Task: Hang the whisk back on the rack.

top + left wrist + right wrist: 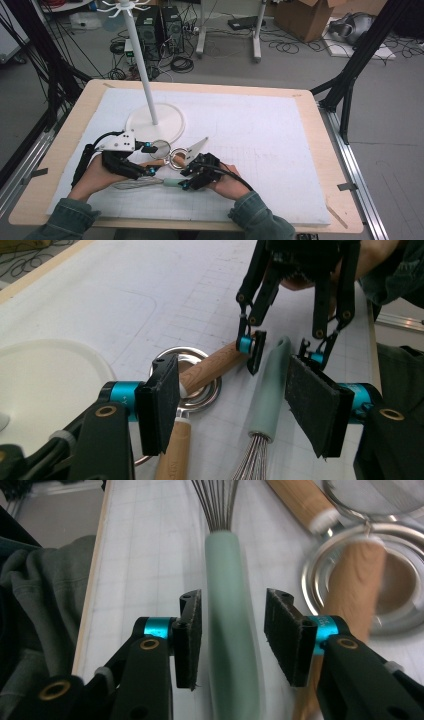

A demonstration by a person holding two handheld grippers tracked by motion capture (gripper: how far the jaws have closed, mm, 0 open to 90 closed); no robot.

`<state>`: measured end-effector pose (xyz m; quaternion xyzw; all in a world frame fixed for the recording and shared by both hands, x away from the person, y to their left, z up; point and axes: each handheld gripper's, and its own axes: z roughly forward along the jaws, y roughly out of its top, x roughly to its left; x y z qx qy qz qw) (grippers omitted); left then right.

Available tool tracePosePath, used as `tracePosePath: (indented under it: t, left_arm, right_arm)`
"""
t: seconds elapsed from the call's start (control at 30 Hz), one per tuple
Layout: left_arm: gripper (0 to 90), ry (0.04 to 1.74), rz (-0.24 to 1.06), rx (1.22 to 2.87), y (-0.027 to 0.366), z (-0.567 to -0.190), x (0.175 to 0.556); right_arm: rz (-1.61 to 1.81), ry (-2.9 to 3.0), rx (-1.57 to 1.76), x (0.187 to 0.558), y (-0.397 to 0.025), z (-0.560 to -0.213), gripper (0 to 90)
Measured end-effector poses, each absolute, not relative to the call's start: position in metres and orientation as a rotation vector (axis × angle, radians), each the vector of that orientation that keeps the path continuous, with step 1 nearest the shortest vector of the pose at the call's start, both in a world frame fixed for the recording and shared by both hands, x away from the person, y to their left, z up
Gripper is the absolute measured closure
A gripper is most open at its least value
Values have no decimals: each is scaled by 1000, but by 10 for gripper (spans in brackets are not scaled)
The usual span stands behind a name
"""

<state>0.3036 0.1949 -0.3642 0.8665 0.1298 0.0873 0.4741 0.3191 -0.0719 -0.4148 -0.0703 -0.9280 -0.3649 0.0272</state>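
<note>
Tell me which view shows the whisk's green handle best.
The right gripper view: the whisk's green handle runs lengthwise between the open right tongs. The left gripper view shows it whole but farther off; the high view shows a sliver.

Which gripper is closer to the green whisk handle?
Right. The right gripper has its jaws open on either side of the whisk handle. The left gripper sits farther back, near the wires.

We see a lab: computer towers (160, 30) and tangled cables (182, 64) on the floor, black frame struts (357, 60), a cardboard box (305, 17).
</note>
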Motion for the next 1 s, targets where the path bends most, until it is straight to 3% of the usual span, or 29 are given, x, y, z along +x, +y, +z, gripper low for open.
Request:
tracePosePath:
  t: [0.5,1.0]
  left_arm:
    - [426,255,176,2188,178,-377,304]
    - [426,260,166,2188,177,-380,305]
  right_arm:
    - [-1145,-2896,-242,306,-99,-421,572]
    - [-1143,-2970,-237,295,-121,-426,639]
